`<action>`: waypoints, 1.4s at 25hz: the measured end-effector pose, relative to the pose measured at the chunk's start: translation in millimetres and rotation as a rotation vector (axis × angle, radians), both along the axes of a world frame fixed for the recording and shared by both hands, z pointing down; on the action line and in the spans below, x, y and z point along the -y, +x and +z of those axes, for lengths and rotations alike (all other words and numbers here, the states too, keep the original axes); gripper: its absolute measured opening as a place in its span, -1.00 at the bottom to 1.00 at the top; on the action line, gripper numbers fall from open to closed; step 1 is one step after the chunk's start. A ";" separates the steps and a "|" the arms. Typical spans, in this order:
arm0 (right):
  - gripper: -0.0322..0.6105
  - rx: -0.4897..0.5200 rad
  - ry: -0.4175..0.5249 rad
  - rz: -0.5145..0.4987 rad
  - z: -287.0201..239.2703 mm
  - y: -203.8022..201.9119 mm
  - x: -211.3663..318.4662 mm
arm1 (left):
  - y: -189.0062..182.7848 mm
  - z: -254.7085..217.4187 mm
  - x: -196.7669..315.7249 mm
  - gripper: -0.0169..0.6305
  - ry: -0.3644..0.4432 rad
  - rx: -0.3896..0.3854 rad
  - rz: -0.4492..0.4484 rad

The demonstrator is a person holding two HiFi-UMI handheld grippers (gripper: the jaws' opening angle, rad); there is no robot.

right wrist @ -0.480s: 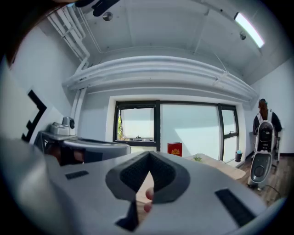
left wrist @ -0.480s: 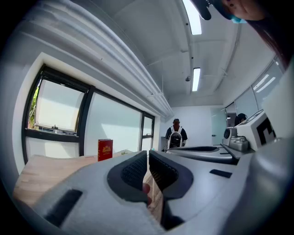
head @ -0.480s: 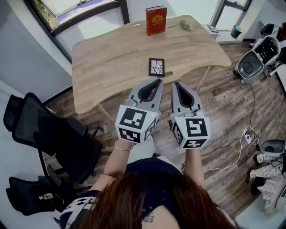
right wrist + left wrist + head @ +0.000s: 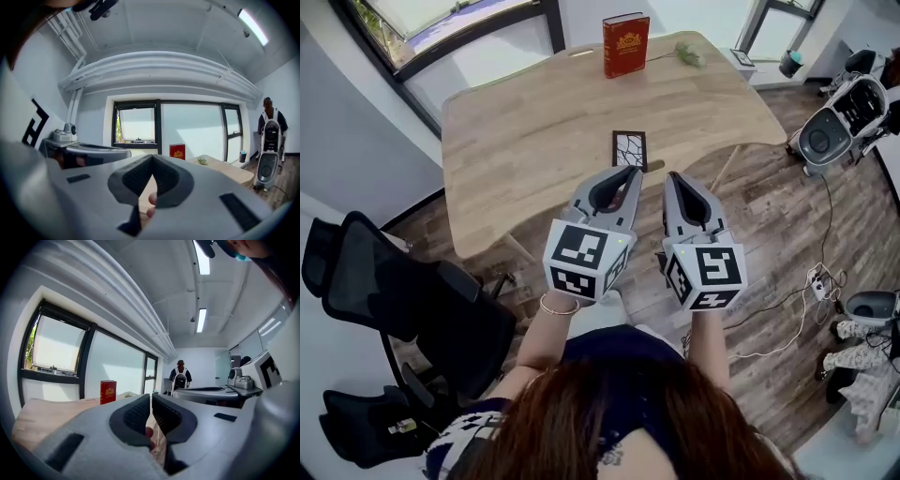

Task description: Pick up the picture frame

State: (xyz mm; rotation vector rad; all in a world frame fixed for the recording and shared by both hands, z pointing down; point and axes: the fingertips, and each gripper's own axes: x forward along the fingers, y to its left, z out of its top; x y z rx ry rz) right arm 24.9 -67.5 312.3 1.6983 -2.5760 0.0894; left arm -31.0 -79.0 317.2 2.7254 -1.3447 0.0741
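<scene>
Currently both grippers are held level and side by side in front of the person, at the near edge of the worktop (image 4: 525, 141). The left gripper (image 4: 632, 172) is fully clenched: in the left gripper view its dark ribbed pads (image 4: 140, 414) meet along a single seam, with no object between them. The right gripper (image 4: 669, 176) is likewise clenched, and in the right gripper view its pads (image 4: 166, 178) converge to a point with nothing grasped. Neither gripper holds or carries any item.

The picture frame (image 4: 629, 148) lies flat on the wooden worktop, close to the near edge and roughly central across its width. It is a small dark-bordered frame with a light, cracked-pattern insert. In the head view the tip of the left gripper sits just beside the frame's near edge, while the right gripper tip is slightly to the right of it. Whether the left tip touches the frame cannot be determined from the head view, and neither gripper view shows the frame.

At the far edge of the worktop a red book (image 4: 625, 44) stands upright, with a small green sprig (image 4: 689, 53) lying to its right. Both are well apart from the frame. A black chair (image 4: 403, 300) stands on the wood floor to the left of the worktop.
</scene>
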 end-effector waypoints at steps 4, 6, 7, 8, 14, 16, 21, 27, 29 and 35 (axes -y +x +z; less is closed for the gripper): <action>-0.82 0.013 -0.009 0.018 -1.1 -3.4 12.3 | -8.8 1.1 12.4 -0.83 -0.011 -0.007 0.001; -0.82 0.024 -0.016 0.021 -1.2 -5.9 16.3 | -12.5 2.0 16.4 -0.83 -0.017 -0.011 0.005; -0.82 0.026 -0.018 0.024 -0.8 -7.3 17.6 | -14.3 2.9 17.7 -0.83 -0.020 -0.012 0.007; -0.82 0.024 -0.018 0.026 -0.2 -9.0 18.8 | -16.4 3.9 18.9 -0.83 -0.023 -0.014 0.009; -0.82 0.020 -0.052 0.036 9.2 -14.8 25.9 | -25.6 11.0 26.0 -0.83 -0.037 -0.010 0.006; -0.82 0.019 -0.064 0.040 11.7 -14.8 27.6 | -25.9 11.8 26.6 -0.83 -0.038 -0.007 0.008; -0.82 0.012 -0.067 0.044 16.6 -11.3 37.2 | -24.3 19.8 37.8 -0.83 -0.049 -0.008 0.008; -0.82 0.001 -0.090 0.045 27.9 -4.8 61.3 | -21.4 32.8 56.5 -0.83 -0.066 -0.002 0.010; -0.82 -0.009 -0.102 0.040 33.4 -3.2 70.6 | -20.3 37.5 65.9 -0.83 -0.074 -0.005 0.005; -0.82 -0.043 -0.151 0.011 53.5 1.0 99.7 | -21.0 57.6 97.2 -0.83 -0.119 -0.003 -0.033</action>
